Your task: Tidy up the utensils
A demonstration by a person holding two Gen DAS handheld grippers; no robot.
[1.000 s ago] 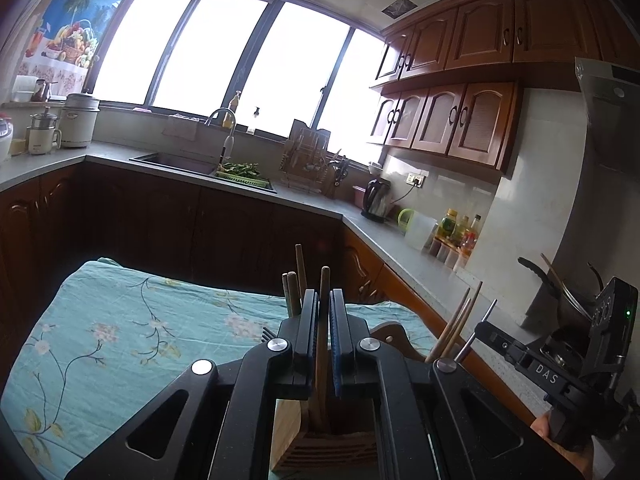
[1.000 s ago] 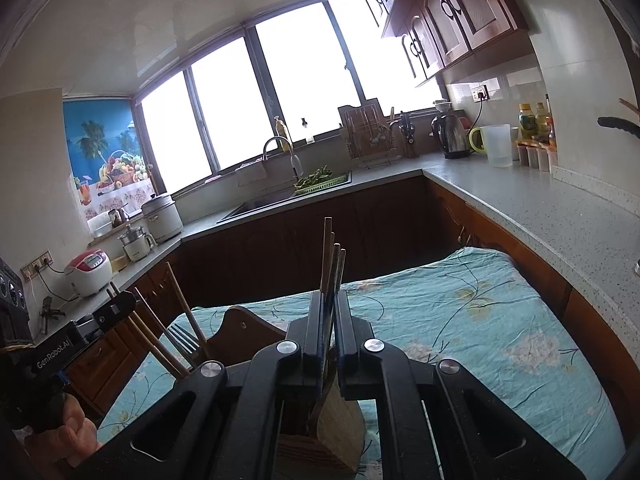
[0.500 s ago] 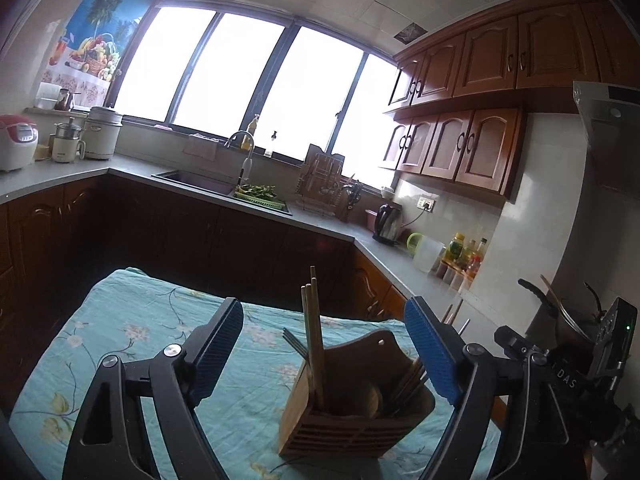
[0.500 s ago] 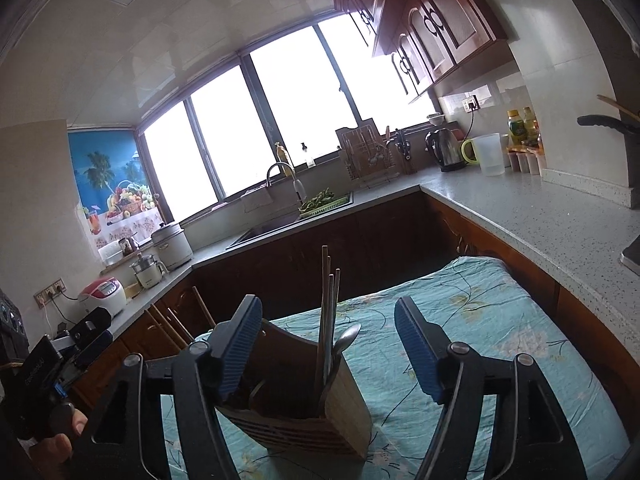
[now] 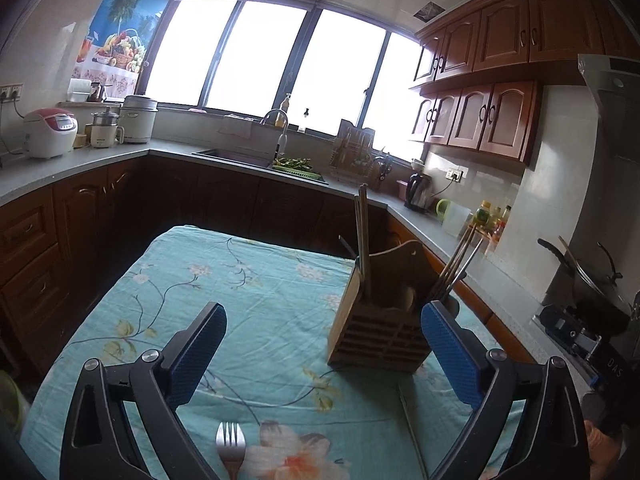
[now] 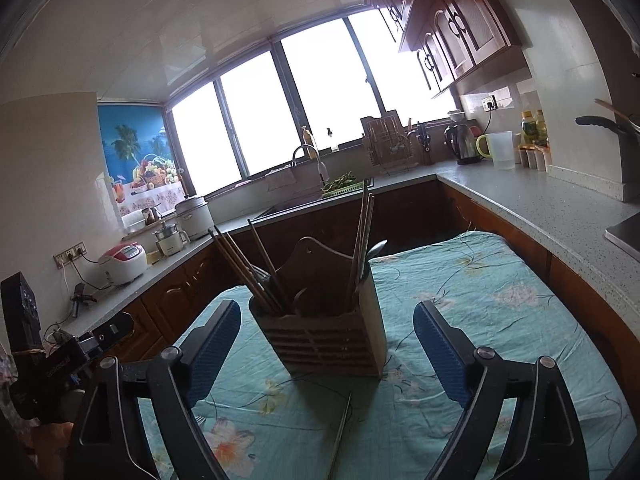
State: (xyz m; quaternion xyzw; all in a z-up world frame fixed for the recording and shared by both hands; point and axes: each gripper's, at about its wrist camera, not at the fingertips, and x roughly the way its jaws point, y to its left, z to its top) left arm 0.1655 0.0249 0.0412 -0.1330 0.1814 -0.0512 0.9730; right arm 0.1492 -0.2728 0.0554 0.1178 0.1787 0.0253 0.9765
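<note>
A wooden utensil holder [image 5: 380, 332] stands on the floral teal tablecloth [image 5: 256, 304], with chopsticks [image 5: 362, 232] and other utensils upright in it. It also shows in the right wrist view [image 6: 328, 340]. My left gripper [image 5: 320, 356] is open and empty, back from the holder. A metal fork [image 5: 231, 450] lies on the cloth between its arms, and a thin metal chopstick [image 5: 412, 432] lies nearby. My right gripper [image 6: 326, 352] is open and empty, facing the holder. A metal chopstick [image 6: 342, 432] lies on the cloth in front of it.
Dark wood cabinets and a grey counter [image 5: 80, 164] wrap the room, with a sink [image 5: 240, 156], rice cookers [image 5: 50, 132], a kettle [image 5: 418, 196] and a stove pan [image 5: 584, 280]. The other handheld gripper [image 6: 60, 356] shows at the left of the right wrist view.
Both grippers opened, letting go of chopsticks into the holder, then pulled back and up. The holder now appears farther away, and the fork and loose chopstick on the cloth came into view.
</note>
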